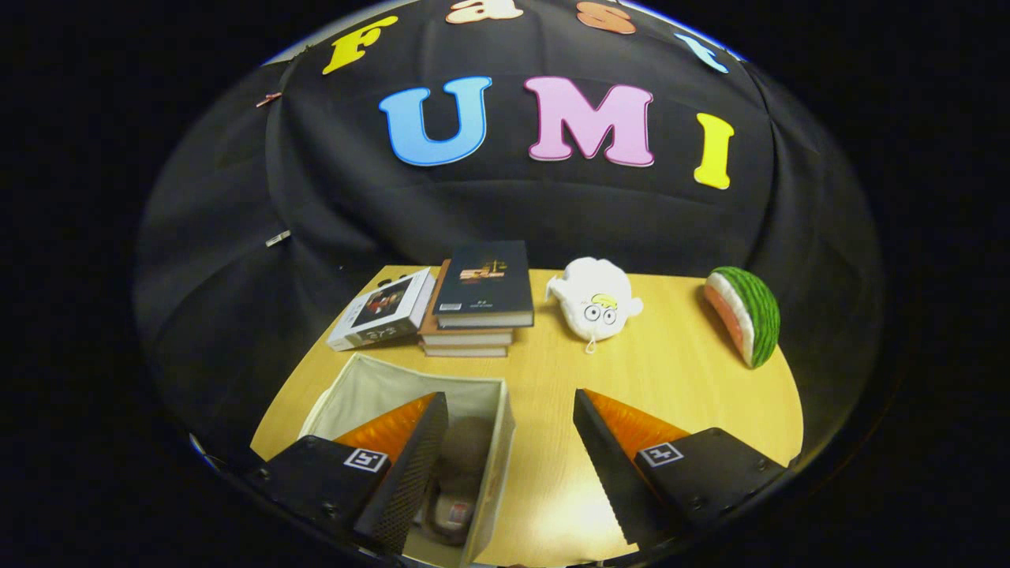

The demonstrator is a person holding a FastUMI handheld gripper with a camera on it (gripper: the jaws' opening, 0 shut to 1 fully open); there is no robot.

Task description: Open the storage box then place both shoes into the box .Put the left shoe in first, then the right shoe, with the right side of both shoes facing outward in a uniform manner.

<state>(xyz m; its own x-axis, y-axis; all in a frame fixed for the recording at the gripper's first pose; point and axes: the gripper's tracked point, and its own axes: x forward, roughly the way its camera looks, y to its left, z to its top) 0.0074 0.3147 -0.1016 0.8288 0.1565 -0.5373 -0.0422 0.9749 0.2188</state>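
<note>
Gripper [505, 442] spread, empty; open storage box [493, 442] holds shoe [461, 457].

Dim booth, lit from overhead. The wooden bench [544, 379] is the brightest area, with a soft pale glare patch near the hand-held gripper [505, 457], whose fingers stand wide apart. Short, soft shadows sit beneath objects. Fisheye distortion bends the bench's far edge and darkens the margins. The centre is sharp; the edges blur slightly.

One storage box [410, 394], three books [477, 304], one plush toy [596, 298], one watermelon slice [746, 314].
</note>
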